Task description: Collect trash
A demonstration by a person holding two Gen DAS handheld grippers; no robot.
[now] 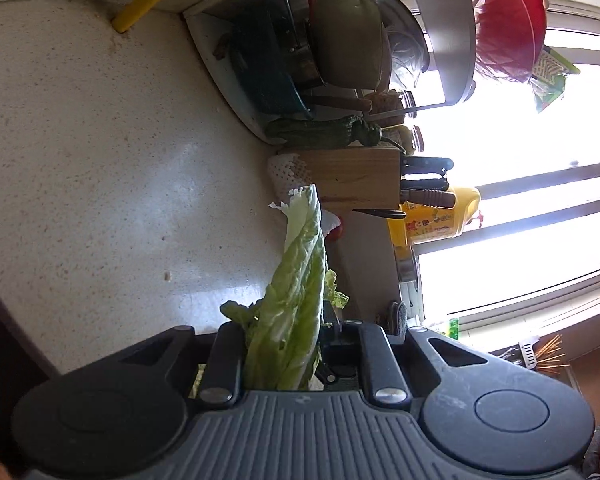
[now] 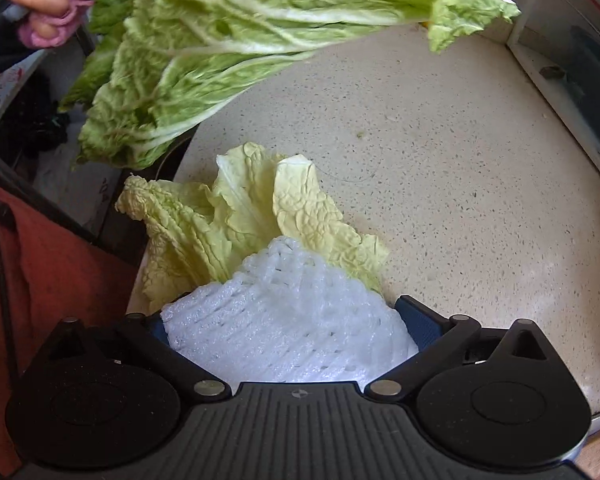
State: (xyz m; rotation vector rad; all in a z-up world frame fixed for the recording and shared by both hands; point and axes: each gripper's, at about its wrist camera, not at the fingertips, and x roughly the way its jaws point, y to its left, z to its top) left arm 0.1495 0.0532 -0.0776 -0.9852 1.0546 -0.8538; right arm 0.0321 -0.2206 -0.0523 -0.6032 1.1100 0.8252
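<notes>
Counter lies bare mid-surface (speckled); dish rack and knife block crowd its window edge.

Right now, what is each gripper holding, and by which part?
Left gripper: green cabbage leaf, clamped at its lower end. Right gripper: white foam net sleeve, gripped across its width.

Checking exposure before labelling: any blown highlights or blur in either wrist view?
Left wrist view: window blown out white, glare sheen on the speckled countertop, strong fisheye bending. Right wrist view: evenly lit; green cabbage leaf at the top slightly smeared, white foam net sharp.
</notes>
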